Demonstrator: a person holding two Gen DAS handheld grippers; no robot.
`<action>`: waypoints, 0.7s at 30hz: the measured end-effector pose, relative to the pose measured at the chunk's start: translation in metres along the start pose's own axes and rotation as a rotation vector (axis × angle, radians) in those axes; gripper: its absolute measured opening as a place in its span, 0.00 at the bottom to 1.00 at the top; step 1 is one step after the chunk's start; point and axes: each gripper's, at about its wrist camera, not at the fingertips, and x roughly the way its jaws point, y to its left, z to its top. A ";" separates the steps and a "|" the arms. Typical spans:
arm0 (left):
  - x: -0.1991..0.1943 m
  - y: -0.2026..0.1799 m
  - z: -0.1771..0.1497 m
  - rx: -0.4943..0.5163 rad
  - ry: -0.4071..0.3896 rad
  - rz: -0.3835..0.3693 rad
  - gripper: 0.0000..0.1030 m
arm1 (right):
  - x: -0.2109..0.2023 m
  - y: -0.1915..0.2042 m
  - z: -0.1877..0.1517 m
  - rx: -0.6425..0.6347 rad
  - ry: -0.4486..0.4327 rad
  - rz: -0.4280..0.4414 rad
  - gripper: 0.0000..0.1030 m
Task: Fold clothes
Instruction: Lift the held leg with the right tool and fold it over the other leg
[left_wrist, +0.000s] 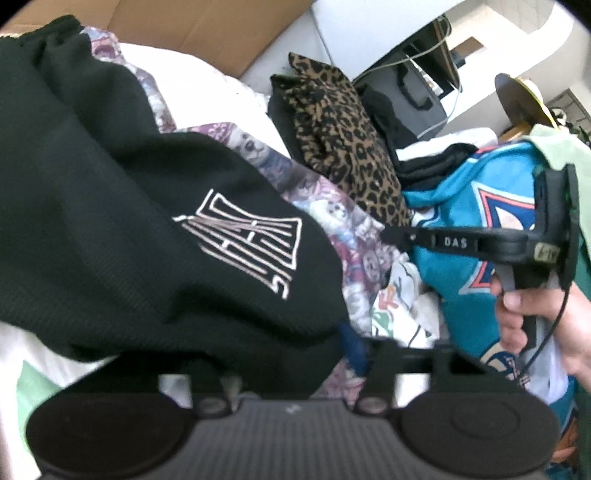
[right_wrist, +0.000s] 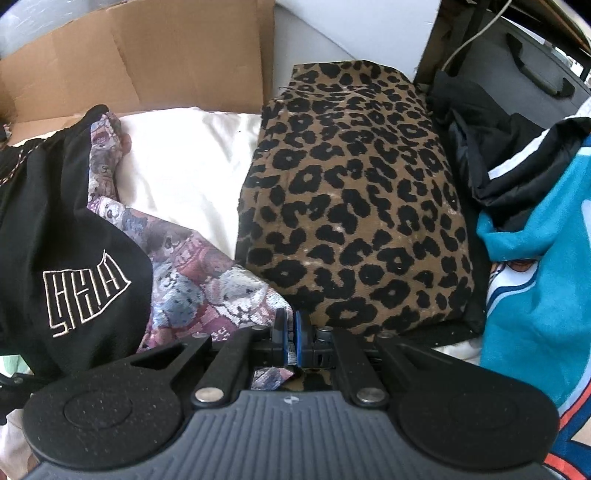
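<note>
Right fingers, low in the middle, pinch the bear cloth; left fingers hide under the black top, which could slip off.

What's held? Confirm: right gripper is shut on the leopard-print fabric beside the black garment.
No: the right gripper is shut on the bear-print fabric beside the black garment, not the leopard-print fabric; right wrist view shows it.
</note>
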 end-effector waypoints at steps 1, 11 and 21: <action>0.000 0.000 0.001 -0.006 -0.001 0.009 0.08 | -0.001 0.000 0.000 0.001 -0.002 0.001 0.02; -0.071 0.003 -0.008 -0.109 -0.106 0.003 0.03 | -0.018 -0.001 0.000 0.015 -0.024 0.033 0.02; -0.117 -0.001 -0.012 -0.112 -0.074 0.036 0.03 | -0.044 0.021 -0.005 -0.003 -0.012 0.116 0.02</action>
